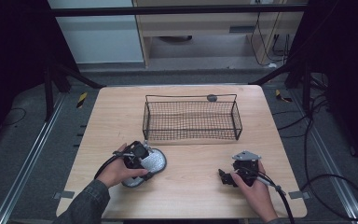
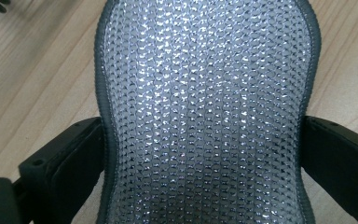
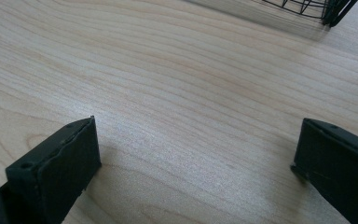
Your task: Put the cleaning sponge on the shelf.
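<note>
while the left hand-held gripper (image 2: 200,154) seemingly clamps the silver mesh pad (image 2: 205,112), the right hand-held gripper (image 3: 196,163) gapes

Count: 1 silver mesh pad (image 1: 152,162), 1 wire basket (image 1: 191,120), 2 grippers (left (image 1: 142,164), right (image 1: 224,178)), 1 worktop (image 1: 191,186).

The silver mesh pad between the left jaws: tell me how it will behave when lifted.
The silver mesh pad looks thin and flat with a soft stitched rim, so it will probably sag past the jaws. It seems light for its size. The left gripper straddles its narrow waist; the knobbly weave should resist slipping.
</note>
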A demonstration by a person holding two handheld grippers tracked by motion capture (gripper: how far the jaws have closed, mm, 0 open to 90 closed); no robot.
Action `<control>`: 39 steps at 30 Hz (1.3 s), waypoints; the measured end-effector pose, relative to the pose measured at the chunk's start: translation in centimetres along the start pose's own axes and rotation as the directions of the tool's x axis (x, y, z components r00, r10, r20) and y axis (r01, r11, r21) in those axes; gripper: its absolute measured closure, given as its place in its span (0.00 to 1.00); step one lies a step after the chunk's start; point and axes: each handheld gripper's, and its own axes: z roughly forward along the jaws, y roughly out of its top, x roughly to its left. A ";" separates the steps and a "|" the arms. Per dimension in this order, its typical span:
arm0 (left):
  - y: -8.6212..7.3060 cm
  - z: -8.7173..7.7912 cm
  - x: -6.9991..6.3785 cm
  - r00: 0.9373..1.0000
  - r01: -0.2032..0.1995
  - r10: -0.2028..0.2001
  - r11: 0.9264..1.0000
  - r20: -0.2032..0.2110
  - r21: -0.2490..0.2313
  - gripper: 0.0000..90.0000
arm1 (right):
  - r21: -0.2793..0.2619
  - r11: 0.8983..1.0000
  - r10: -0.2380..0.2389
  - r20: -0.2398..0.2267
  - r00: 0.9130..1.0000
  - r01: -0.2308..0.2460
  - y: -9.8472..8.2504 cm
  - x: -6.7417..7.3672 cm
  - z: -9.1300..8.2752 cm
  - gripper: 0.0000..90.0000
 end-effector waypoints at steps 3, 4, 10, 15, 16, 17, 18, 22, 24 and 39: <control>-0.1 0.2 0.2 1.000 0.002 -0.002 1.000 0.002 -0.004 0.00 | -0.001 1.000 -0.007 0.003 1.000 0.007 0.0 0.0 0.0 0.00; -0.1 0.2 0.3 1.000 0.011 -0.011 1.000 -0.002 -0.010 0.00 | -0.001 1.000 -0.007 0.003 1.000 0.007 0.0 0.0 0.0 0.00; -0.1 -0.1 0.2 1.000 -0.018 0.018 1.000 -0.015 -0.015 0.04 | -0.003 1.000 -0.008 0.005 1.000 0.008 0.0 0.0 0.0 0.00; 0.2 -1.1 -0.2 0.998 -0.042 0.040 0.998 -0.043 -0.051 0.05 | -0.004 1.000 -0.009 0.005 1.000 0.009 0.0 0.0 0.0 0.00; 0.2 -1.3 -0.2 0.998 -0.047 0.044 0.997 -0.049 -0.061 0.05 | -0.004 1.000 -0.008 0.004 1.000 0.008 -0.1 0.0 0.0 0.00; 0.3 -1.6 -0.3 0.997 -0.052 0.048 0.996 -0.056 -0.069 0.06 | -0.004 1.000 -0.007 0.003 1.000 0.007 -0.1 0.0 0.0 0.00; 0.4 -1.8 -0.3 0.997 -0.055 0.050 0.996 -0.063 -0.075 0.06 | -0.003 1.000 -0.008 0.003 1.000 0.008 -0.1 0.0 0.0 0.00; 0.6 -2.5 -0.5 0.993 -0.078 0.069 0.993 -0.095 -0.094 0.06 | 0.000 1.000 0.010 -0.006 1.000 -0.010 0.0 0.1 -0.1 0.00; 0.7 -2.8 -0.6 0.992 -0.084 0.074 0.991 -0.105 -0.101 0.07 | 0.000 1.000 0.010 -0.006 1.000 -0.010 0.0 0.1 -0.1 0.00; 1.5 -4.7 -1.8 0.962 -0.187 0.163 0.978 -0.221 -0.093 0.09 | -0.008 1.000 -0.006 0.001 1.000 0.006 -0.1 0.1 0.0 0.00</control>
